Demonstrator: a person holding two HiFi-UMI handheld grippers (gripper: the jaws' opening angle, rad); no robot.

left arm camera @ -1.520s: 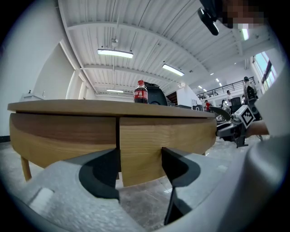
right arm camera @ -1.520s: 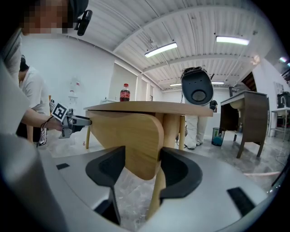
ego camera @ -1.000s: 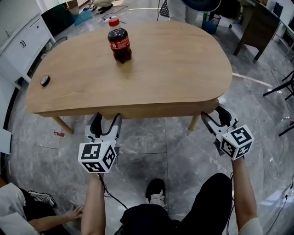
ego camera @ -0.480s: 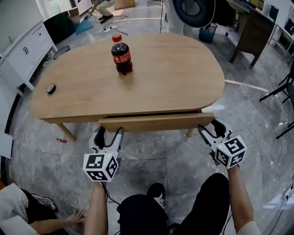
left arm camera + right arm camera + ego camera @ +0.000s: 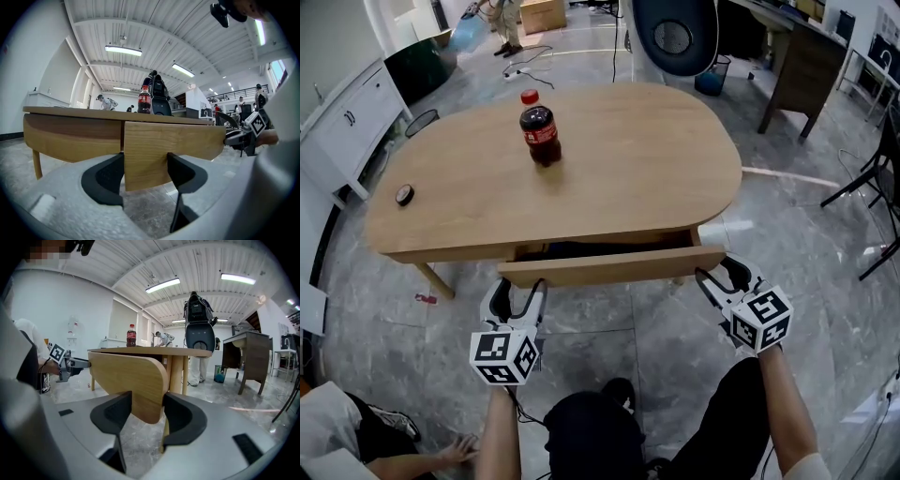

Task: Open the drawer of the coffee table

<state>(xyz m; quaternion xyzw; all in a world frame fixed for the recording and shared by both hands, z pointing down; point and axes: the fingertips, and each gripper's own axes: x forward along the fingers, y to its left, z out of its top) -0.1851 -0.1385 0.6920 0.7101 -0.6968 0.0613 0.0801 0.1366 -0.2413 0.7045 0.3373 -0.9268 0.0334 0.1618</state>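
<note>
The oval wooden coffee table has its drawer pulled partly out toward me, a dark gap showing behind the drawer front. My left gripper is shut on the front's left end; in the left gripper view both pads press the wooden panel at the left gripper. My right gripper holds the rounded right end of the drawer front. The jaws of the right gripper are closing, with the wood between them and touching both pads.
A cola bottle stands on the tabletop and a small black round object lies near its left edge. A white cabinet is at the left, a dark desk at the back right. A seated person is at lower left.
The drawer went from closed to partly pulled out. Both grippers moved back toward me, still on the drawer front.
</note>
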